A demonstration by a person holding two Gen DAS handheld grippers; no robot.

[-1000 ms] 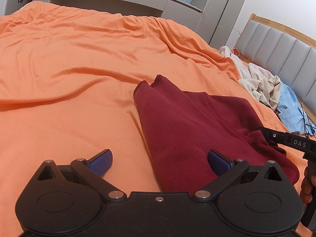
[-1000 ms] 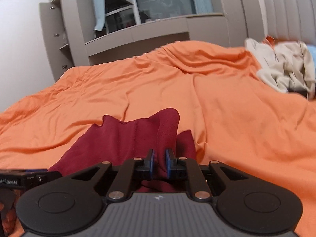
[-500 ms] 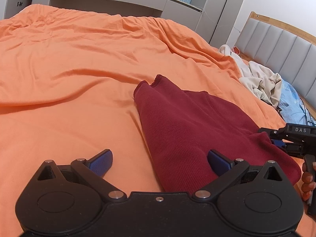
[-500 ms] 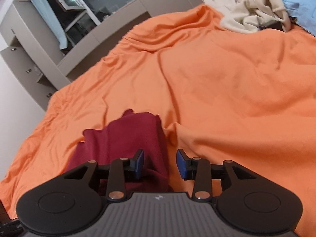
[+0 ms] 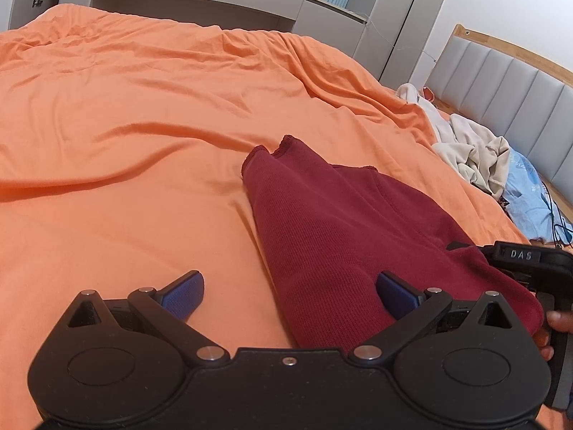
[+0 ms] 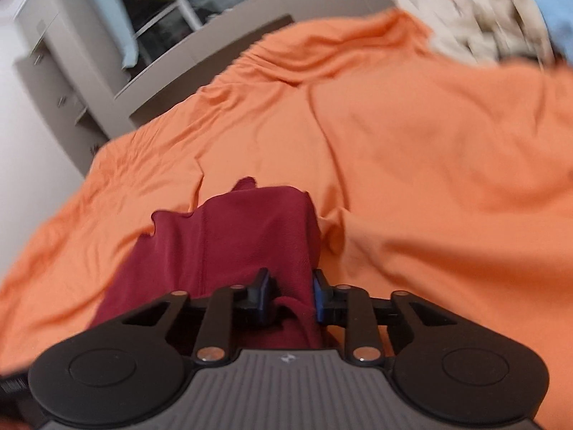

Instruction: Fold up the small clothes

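Observation:
A maroon knit garment (image 5: 322,222) lies partly folded on the orange bedcover (image 5: 125,107). My left gripper (image 5: 288,283) is open wide and low over the garment's near end. Its right fingertip (image 5: 394,290) rests on the cloth and its left one is over bare sheet. In the right wrist view, which is blurred, my right gripper (image 6: 292,294) has its fingers drawn in on a thick fold at the edge of the garment (image 6: 232,236). From the left wrist view that gripper's body (image 5: 526,261) shows at the garment's right edge, held by a hand (image 5: 553,322).
A heap of beige and blue clothes (image 5: 472,150) lies near the padded headboard (image 5: 501,82); it shows blurred in the right wrist view (image 6: 476,36). Grey cabinets (image 5: 215,0) stand beyond the bed. Wrinkled orange sheet stretches to the left.
The right gripper let go of the cloth half a second ago and swung; its fingers have now drawn in on a fold at the garment's edge. The left gripper has stayed open and still.

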